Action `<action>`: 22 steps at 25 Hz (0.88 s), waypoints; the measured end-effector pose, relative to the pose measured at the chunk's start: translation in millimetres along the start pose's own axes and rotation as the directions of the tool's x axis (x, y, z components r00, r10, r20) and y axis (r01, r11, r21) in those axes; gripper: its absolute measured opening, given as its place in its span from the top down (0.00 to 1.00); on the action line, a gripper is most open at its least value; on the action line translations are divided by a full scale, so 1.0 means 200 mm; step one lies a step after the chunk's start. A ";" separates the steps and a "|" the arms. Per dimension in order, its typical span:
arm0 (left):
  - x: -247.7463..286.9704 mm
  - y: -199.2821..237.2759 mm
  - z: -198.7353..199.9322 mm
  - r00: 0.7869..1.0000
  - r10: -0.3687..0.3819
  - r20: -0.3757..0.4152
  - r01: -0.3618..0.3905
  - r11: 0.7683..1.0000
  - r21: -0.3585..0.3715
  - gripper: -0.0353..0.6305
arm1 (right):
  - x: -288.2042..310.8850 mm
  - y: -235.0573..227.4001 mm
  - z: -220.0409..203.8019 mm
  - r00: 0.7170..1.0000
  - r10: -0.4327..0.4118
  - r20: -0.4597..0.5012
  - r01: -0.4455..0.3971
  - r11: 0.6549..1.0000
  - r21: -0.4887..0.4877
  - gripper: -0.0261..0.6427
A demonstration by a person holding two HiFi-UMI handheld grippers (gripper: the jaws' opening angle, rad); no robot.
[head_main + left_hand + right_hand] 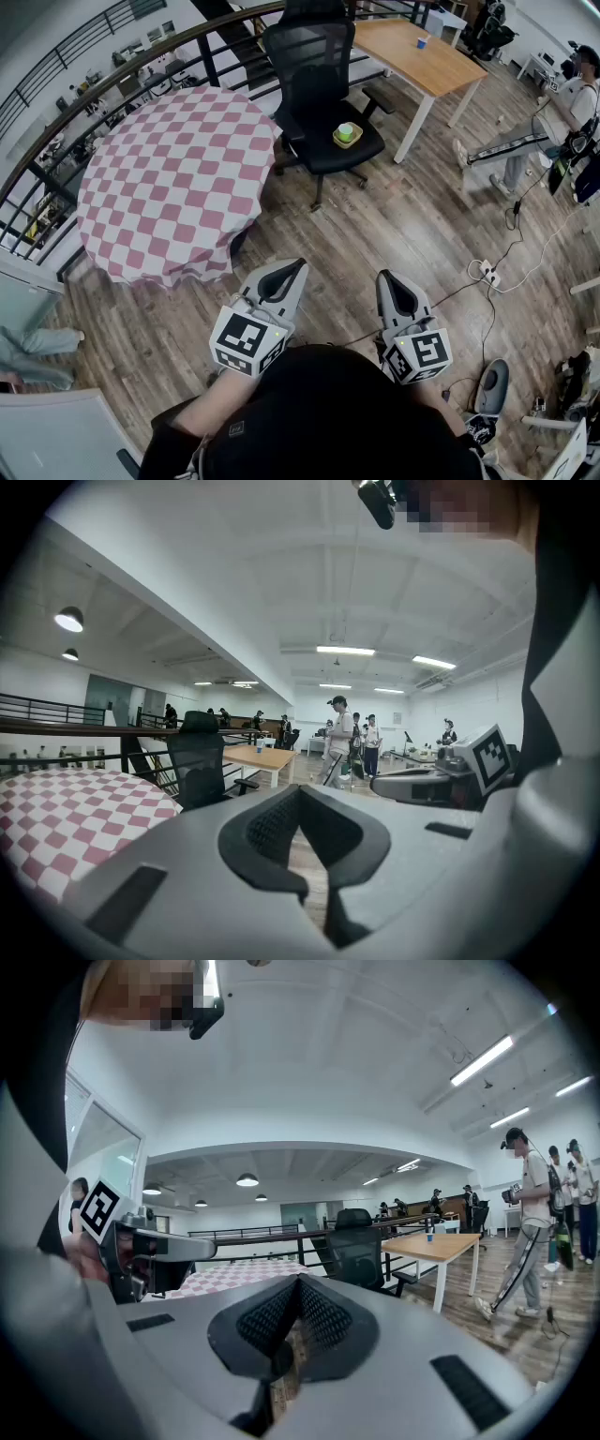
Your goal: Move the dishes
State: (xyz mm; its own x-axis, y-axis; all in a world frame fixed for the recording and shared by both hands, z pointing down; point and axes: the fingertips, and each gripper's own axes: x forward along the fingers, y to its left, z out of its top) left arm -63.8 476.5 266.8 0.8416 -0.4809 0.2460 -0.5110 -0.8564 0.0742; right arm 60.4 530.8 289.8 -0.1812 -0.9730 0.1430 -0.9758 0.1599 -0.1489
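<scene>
A yellow bowl [348, 140] holding a small green cup [346, 130] rests on the seat of a black office chair [319, 84], far ahead of both grippers. My left gripper [298, 265] [300, 789] and right gripper [387, 277] [300, 1281] are held close to the person's body over the wooden floor. Both are shut and hold nothing. Each points roughly level toward the chair [202, 761] [356, 1241]. In the left gripper view the bowl is hidden.
A round table with a pink checked cloth [178, 178] [66, 808] stands at the left by a black railing [112, 70]. A wooden desk [422, 56] with a blue cup [423, 41] is behind the chair. People [339, 738] [530, 1232], cables and a power strip [487, 274] are at the right.
</scene>
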 end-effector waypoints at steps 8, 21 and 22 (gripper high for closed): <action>0.08 -0.17 0.00 1.000 0.003 0.006 -0.003 0.999 0.049 0.94 | -0.16 -0.17 -0.03 0.999 -0.036 0.040 0.036 0.999 -0.001 0.93; 0.33 -0.31 0.06 0.999 0.013 -0.043 -0.012 1.000 0.014 0.94 | -0.25 -0.46 0.09 0.998 -0.031 0.045 0.029 0.998 0.051 0.93; 0.36 -0.30 0.06 0.999 0.014 -0.045 -0.014 1.000 0.010 0.94 | -0.23 -0.49 0.08 0.999 -0.030 0.038 0.028 0.998 0.061 0.93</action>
State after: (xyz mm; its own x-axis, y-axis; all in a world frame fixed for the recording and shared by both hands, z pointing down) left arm 30.2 490.8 268.8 0.8254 -0.4842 0.2902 -0.5208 -0.8515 0.0607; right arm 165.4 558.1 282.2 -0.1467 -0.9831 0.1100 -0.9714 0.1221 -0.2038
